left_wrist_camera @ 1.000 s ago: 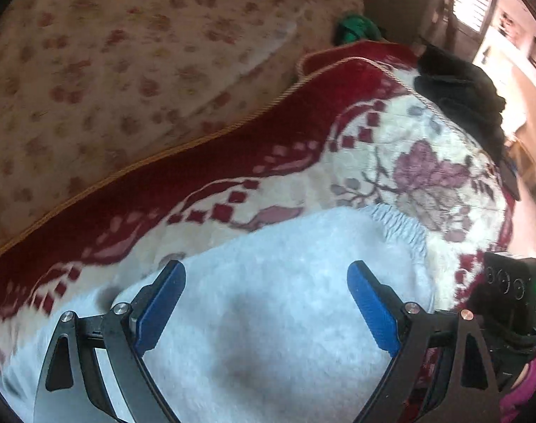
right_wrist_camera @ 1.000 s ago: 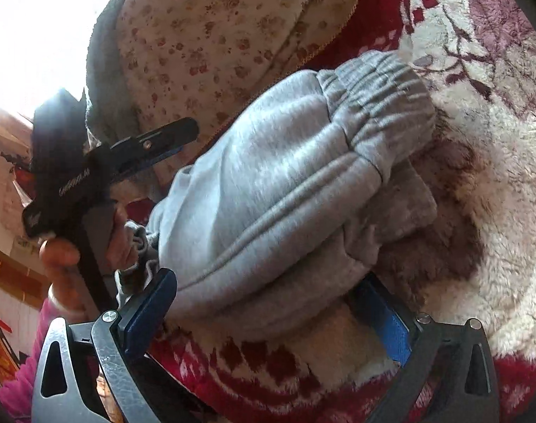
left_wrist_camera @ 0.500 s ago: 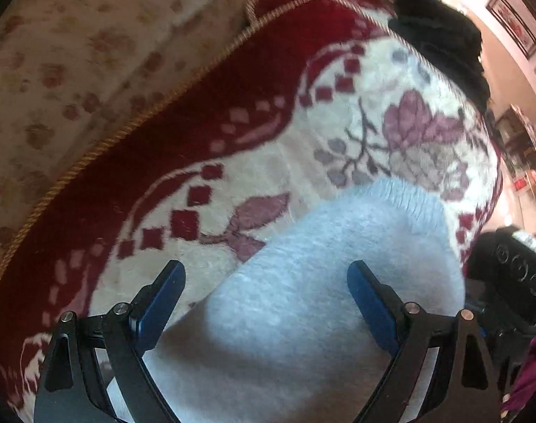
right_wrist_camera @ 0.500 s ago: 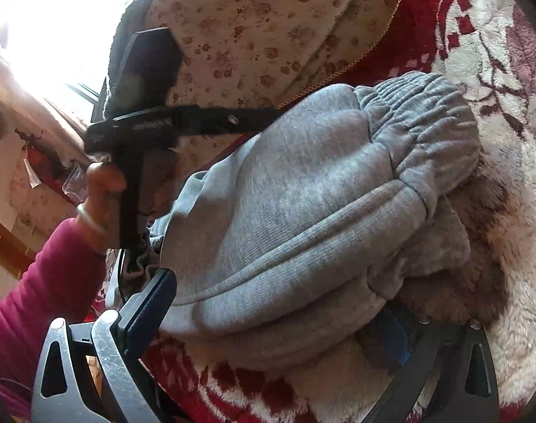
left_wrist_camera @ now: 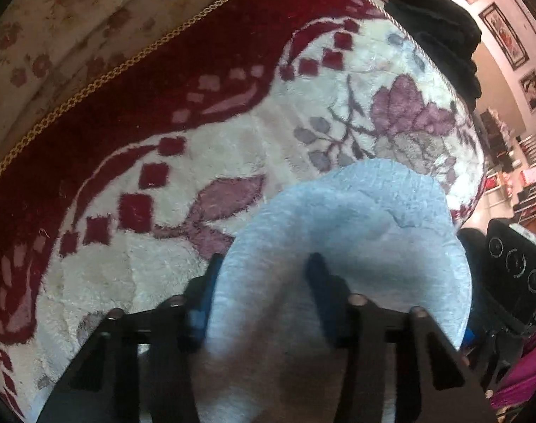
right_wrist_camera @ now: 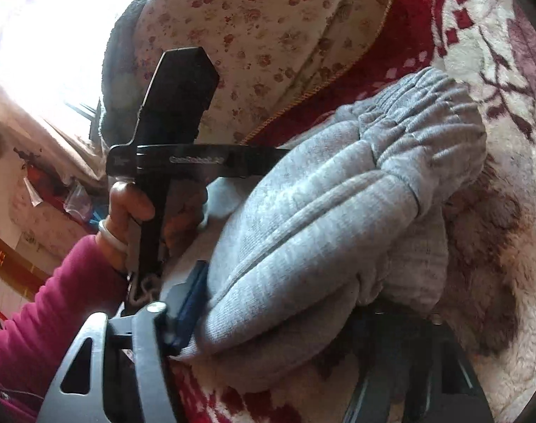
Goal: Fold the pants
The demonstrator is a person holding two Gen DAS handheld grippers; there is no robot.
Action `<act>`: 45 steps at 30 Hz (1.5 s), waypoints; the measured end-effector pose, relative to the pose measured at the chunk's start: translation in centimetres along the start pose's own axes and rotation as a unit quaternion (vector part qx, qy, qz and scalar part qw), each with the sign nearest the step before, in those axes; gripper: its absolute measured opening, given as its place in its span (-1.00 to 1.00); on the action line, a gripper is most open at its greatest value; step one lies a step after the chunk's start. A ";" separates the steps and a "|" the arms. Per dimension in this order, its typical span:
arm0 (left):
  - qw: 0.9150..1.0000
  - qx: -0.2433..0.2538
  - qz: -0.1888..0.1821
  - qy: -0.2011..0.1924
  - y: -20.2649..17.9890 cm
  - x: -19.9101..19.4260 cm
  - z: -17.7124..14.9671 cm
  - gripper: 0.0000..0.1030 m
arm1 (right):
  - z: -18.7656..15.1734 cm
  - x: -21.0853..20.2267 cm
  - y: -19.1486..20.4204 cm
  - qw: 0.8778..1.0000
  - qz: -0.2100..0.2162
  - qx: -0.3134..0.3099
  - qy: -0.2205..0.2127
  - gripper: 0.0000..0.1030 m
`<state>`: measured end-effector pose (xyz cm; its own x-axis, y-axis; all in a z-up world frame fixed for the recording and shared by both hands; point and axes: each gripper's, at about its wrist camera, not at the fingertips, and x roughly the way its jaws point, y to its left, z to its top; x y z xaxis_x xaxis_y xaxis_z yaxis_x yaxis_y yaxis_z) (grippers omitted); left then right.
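The grey sweatpants (left_wrist_camera: 356,232) lie bunched on a red-and-cream floral blanket (left_wrist_camera: 204,148). My left gripper (left_wrist_camera: 261,285) points steeply down at one end of them, and its jaws are closing with a ridge of grey cloth pinched between the blue pads (left_wrist_camera: 202,296). In the right wrist view the pants (right_wrist_camera: 321,218) form a thick folded bundle with the ribbed waistband (right_wrist_camera: 419,112) at the far end. My right gripper (right_wrist_camera: 289,320) is closing around the near side of this bundle. Its left pad (right_wrist_camera: 190,303) touches the cloth, and its right finger is blurred and partly under the fabric.
A hand in a magenta sleeve (right_wrist_camera: 49,303) holds the left gripper (right_wrist_camera: 211,160) at the bundle's far left. A cream flowered cover (left_wrist_camera: 56,28) lies beyond the blanket's gold cord edge. Dark clothing (left_wrist_camera: 440,31) sits at the blanket's far corner. The right gripper's black body (left_wrist_camera: 511,264) is at the right.
Both grippers have narrowed from wide open onto the grey cloth. The left gripper dropped and tipped downward toward the pants end; the right one has stayed nearly in place.
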<state>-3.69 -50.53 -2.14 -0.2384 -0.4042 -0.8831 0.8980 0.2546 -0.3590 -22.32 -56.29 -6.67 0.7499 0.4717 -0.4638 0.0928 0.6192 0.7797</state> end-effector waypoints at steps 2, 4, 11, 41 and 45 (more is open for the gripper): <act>1.000 -0.005 -0.001 -0.007 0.1 -0.4 -0.1 -0.37 | 0.0 -0.2 0.7 1.000 -0.004 -0.020 -0.003 0.10; 1.000 -0.003 0.002 -0.020 -0.2 -1.4 -0.3 -0.55 | 0.1 -0.5 1.3 1.000 -0.002 -0.027 -0.007 0.00; 0.998 0.000 0.006 -0.066 -1.6 -5.6 -0.7 -0.59 | 1.4 -2.0 4.8 0.997 0.012 -0.073 -0.032 -0.14; 0.913 -0.231 0.107 -0.320 6.6 -29.5 -32.0 -1.00 | -7.0 10.4 33.9 0.895 0.072 -0.436 0.067 -0.21; 0.883 -0.329 0.136 -0.305 10.8 -27.6 -39.1 -1.00 | -10.8 16.0 35.1 0.872 0.054 -0.474 0.111 -0.17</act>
<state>-1.87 -2.33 6.52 0.3773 -0.5968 -0.7082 0.4340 0.7894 -0.4341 -14.08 -20.22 8.78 0.5657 0.6041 -0.5613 -0.6320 0.7549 0.1755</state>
